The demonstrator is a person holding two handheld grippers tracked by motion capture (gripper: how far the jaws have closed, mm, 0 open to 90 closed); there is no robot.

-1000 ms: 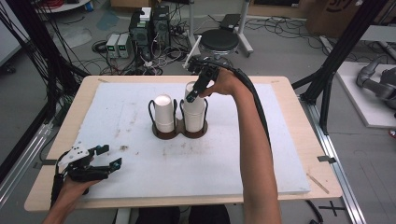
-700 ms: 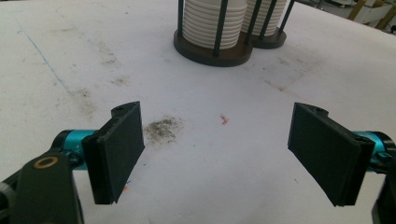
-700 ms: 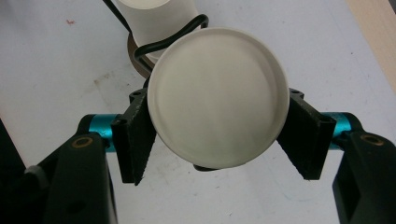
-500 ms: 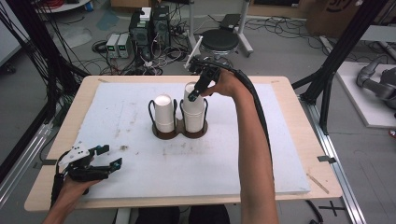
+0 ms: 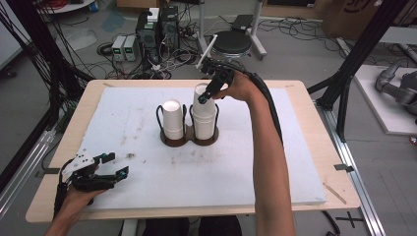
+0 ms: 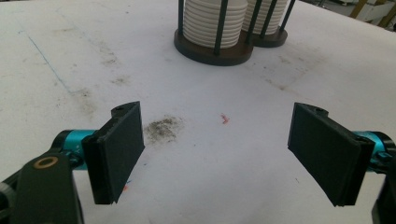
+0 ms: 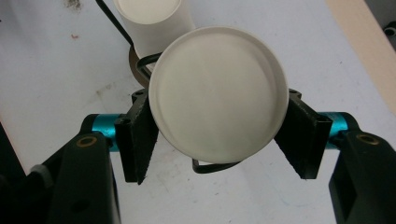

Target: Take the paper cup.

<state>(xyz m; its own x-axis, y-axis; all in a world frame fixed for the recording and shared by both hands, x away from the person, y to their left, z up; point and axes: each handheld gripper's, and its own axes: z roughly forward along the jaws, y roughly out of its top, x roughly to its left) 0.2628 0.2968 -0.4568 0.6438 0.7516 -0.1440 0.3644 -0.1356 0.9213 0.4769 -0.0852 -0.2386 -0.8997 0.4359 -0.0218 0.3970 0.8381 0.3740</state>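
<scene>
Two stacks of white paper cups stand upside down in a dark wire holder (image 5: 189, 140) at the middle of the table. My right gripper (image 5: 204, 97) reaches down over the right stack (image 5: 204, 120). Its jaws have just closed and are shut on that stack's top cup (image 7: 217, 93), one pad pressing on each side of the cup's round base. The left stack (image 5: 172, 118) stands free beside it and also shows as the second stack (image 7: 154, 18). My left gripper (image 5: 113, 164) rests low near the table's front left corner, open and empty (image 6: 217, 154), pointing toward the cup stacks (image 6: 212, 23).
A white foam sheet (image 5: 246, 172) with dark smudges covers the wooden table (image 5: 314, 108). Black frame posts stand at both sides. Cables, electronics boxes and a round stool lie on the floor beyond the far edge.
The right gripper's jaws have drawn in on the top cup of the right stack. Both hands have stayed where they were.
</scene>
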